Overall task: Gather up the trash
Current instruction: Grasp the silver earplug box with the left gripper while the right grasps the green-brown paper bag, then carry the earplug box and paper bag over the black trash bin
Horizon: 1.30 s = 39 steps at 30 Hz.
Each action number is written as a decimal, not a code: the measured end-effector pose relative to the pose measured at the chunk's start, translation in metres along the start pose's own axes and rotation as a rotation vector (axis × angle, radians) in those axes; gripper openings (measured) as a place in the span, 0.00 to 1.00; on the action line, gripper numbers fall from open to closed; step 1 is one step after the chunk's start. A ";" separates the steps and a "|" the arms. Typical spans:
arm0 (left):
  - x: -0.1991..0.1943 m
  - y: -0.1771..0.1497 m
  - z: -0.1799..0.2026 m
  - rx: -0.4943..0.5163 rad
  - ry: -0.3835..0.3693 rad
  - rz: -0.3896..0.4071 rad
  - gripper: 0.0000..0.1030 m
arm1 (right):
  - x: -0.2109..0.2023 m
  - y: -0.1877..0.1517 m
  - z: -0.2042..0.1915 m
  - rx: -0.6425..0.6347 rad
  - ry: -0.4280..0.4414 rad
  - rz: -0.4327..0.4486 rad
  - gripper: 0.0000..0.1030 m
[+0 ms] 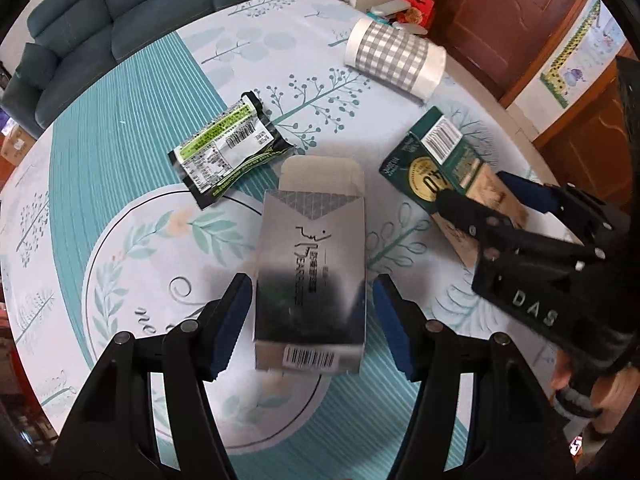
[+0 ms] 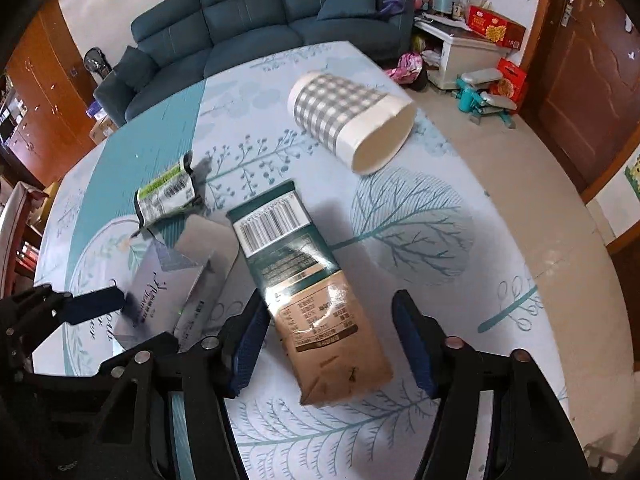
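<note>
A silver box (image 1: 310,276) with an open flap lies on the table, between the open jaws of my left gripper (image 1: 310,300). It also shows in the right wrist view (image 2: 168,292). A green and tan carton (image 2: 316,300) lies between the open jaws of my right gripper (image 2: 328,332). The carton shows in the left wrist view (image 1: 436,168), with the right gripper (image 1: 480,196) around its tan end. A black and green wrapper (image 1: 228,148) lies further back, also in the right wrist view (image 2: 168,196). A checked paper cup (image 1: 394,56) lies on its side at the far edge, also in the right wrist view (image 2: 348,120).
The round table carries a teal and white leaf-print cloth (image 1: 132,184). A dark blue sofa (image 2: 256,28) stands behind it. A white cabinet (image 2: 460,52) with red boxes and a wooden door (image 2: 584,68) are at the right.
</note>
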<state>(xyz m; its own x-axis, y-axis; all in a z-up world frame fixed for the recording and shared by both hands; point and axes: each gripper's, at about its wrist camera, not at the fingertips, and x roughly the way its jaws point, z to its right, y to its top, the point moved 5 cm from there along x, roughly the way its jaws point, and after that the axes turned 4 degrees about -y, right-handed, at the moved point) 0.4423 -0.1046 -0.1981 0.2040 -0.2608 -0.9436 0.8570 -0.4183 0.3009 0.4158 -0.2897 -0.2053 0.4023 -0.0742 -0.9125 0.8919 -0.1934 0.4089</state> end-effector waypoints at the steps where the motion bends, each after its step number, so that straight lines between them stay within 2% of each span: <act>1: 0.003 0.000 0.000 -0.003 0.007 -0.005 0.58 | 0.000 -0.001 0.000 0.006 0.015 0.002 0.52; 3: 0.013 0.002 0.001 -0.013 0.020 -0.016 0.58 | 0.001 -0.003 -0.001 0.012 0.030 -0.001 0.39; 4: 0.015 0.002 0.001 -0.017 0.020 -0.017 0.58 | 0.001 -0.006 -0.002 0.005 0.026 -0.009 0.36; 10: 0.022 0.004 0.005 -0.028 0.020 -0.007 0.58 | -0.009 -0.025 0.001 0.052 0.080 -0.013 0.34; 17: 0.013 -0.008 0.003 -0.040 -0.063 0.016 0.55 | -0.040 -0.063 0.005 0.149 0.146 0.022 0.34; 22: -0.013 -0.028 0.012 -0.005 -0.111 0.052 0.55 | -0.072 -0.095 0.009 0.214 0.197 0.060 0.34; 29: -0.075 -0.069 0.033 0.061 -0.190 0.105 0.55 | -0.138 -0.147 0.017 0.311 0.265 0.144 0.34; 33: -0.108 -0.099 0.053 0.112 -0.220 0.132 0.55 | -0.174 -0.187 0.021 0.346 0.271 0.176 0.34; 39: -0.148 -0.152 0.083 0.178 -0.247 0.159 0.55 | -0.217 -0.254 0.022 0.371 0.227 0.191 0.34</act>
<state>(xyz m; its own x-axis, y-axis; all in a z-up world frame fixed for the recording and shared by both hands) 0.2425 -0.0745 -0.0931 0.1890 -0.5290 -0.8273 0.7233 -0.4949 0.4816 0.0972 -0.2464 -0.1114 0.6236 0.0657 -0.7790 0.6801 -0.5370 0.4991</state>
